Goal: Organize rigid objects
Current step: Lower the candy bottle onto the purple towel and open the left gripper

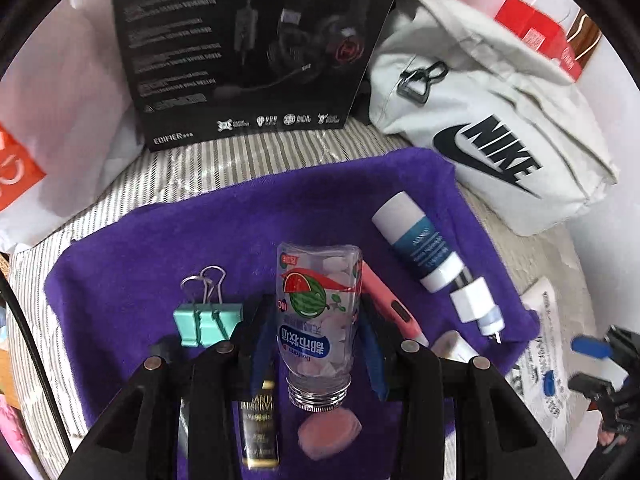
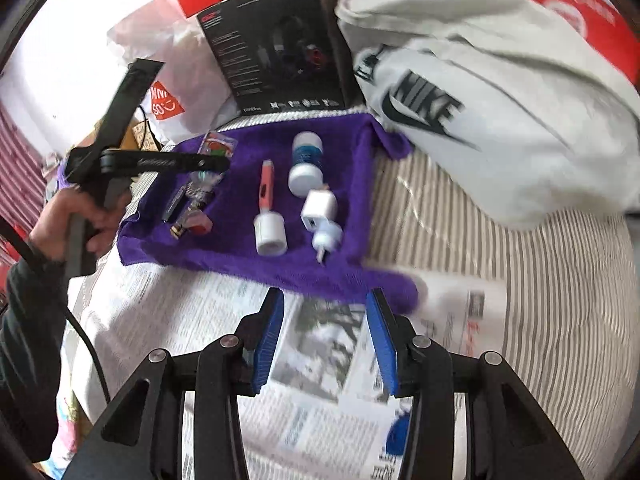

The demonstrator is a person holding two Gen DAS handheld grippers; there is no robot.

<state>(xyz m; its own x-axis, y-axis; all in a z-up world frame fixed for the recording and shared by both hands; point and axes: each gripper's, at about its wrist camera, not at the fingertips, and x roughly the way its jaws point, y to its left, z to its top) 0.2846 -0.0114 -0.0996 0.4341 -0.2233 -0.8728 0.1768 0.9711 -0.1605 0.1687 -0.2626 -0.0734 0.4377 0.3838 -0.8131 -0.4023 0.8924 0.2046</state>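
Observation:
On the purple cloth [image 1: 168, 232] my left gripper [image 1: 316, 344] is shut on a clear candy bottle [image 1: 318, 312] with a watermelon label; its pink cap [image 1: 329, 434] lies below the open neck. Beside it lie a teal binder clip [image 1: 206, 322], a dark gold-lettered tube [image 1: 259, 428], a pink pen-like tool [image 1: 390, 304], a white-and-blue tube [image 1: 420, 240] and a white charger plug [image 1: 474, 300]. My right gripper [image 2: 326, 340] is open and empty over newspaper [image 2: 304, 420], short of the cloth [image 2: 240, 240]. It sees the tube [image 2: 306, 160], plug [image 2: 318, 208] and pink tool [image 2: 266, 188].
A black headset box [image 1: 248, 52] stands behind the cloth. A white Nike bag [image 1: 492, 128] lies at the back right, with red boxes [image 1: 536, 28] behind it. White plastic bags [image 1: 60, 120] sit at the left. The striped bedding [image 2: 500, 300] extends to the right.

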